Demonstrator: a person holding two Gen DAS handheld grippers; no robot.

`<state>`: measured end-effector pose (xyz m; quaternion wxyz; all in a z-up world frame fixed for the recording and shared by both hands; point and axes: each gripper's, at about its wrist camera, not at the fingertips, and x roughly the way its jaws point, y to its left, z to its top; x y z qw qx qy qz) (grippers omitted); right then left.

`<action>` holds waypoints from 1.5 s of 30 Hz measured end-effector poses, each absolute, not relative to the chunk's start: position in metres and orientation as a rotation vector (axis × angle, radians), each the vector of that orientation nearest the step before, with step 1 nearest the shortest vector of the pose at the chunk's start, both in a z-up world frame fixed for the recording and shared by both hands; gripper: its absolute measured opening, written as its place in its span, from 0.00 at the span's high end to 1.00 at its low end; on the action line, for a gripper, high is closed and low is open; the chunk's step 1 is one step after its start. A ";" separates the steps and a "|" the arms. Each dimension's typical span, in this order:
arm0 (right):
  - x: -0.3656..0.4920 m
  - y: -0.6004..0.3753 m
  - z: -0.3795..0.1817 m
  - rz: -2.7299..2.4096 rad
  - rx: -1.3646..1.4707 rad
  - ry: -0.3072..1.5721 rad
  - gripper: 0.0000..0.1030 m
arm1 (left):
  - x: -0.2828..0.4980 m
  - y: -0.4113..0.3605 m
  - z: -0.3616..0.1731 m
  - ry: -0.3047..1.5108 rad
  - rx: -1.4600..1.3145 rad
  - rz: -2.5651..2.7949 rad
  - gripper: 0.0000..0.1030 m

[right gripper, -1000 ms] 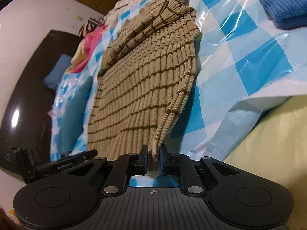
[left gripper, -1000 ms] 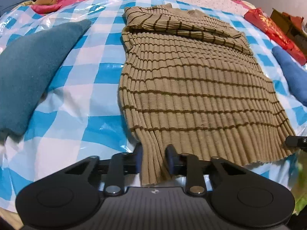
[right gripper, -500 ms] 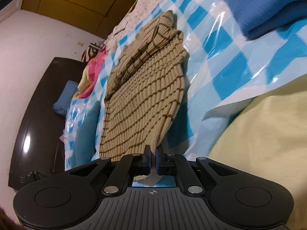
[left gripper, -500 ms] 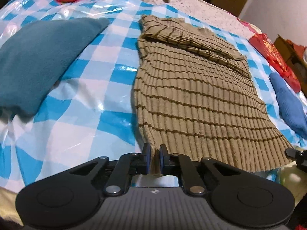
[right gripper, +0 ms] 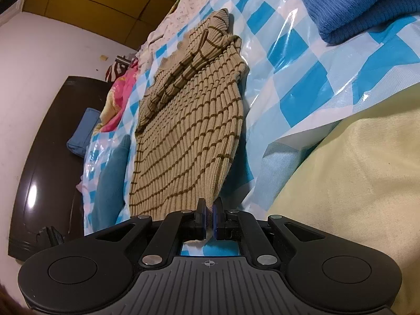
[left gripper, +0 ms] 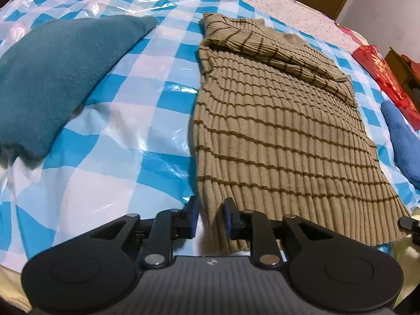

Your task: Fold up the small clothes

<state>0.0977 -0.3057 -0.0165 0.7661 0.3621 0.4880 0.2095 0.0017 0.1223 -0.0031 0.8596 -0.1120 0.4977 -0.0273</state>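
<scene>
Tan ribbed brown-striped sweater (left gripper: 275, 131): left gripper (left gripper: 210, 216) had parted, releasing the hem corner; right gripper (right gripper: 209, 216) stayed clamped there, fold unstarted.

The sweater (left gripper: 275, 136) is ribbed knit cloth, tan with thin brown stripes, matt. Under it the blue-and-white checked sheet (left gripper: 126, 120) is glossy, crinkled plastic that catches the light. The teal cloth (left gripper: 52, 78) looks soft, fuzzy and matt. The blue knit (right gripper: 349, 2) is finely ribbed. The left gripper (left gripper: 210, 220) is matt black plastic with small shiny metal pins
</scene>
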 end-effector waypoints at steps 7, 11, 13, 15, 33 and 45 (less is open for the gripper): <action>0.097 -0.308 -0.019 0.462 0.801 1.062 0.96 | 0.012 0.122 -0.003 1.062 -0.222 -0.034 0.66; 0.095 -0.311 -0.020 0.456 0.808 1.063 0.96 | 0.015 0.129 -0.003 1.052 -0.227 -0.001 0.66; 0.096 -0.311 -0.021 0.454 0.812 1.065 0.96 | 0.017 0.126 -0.006 1.057 -0.220 -0.001 0.65; 0.097 -0.312 -0.021 0.454 0.813 1.065 0.96 | 0.020 0.119 -0.010 1.076 -0.212 -0.024 0.60; 0.092 -0.321 -0.011 0.429 0.842 1.060 0.96 | 0.001 0.153 -0.002 1.020 -0.562 -0.159 0.83; 0.103 -0.312 -0.010 0.416 0.770 1.100 0.89 | 0.002 0.155 -0.013 1.031 -0.555 -0.148 0.83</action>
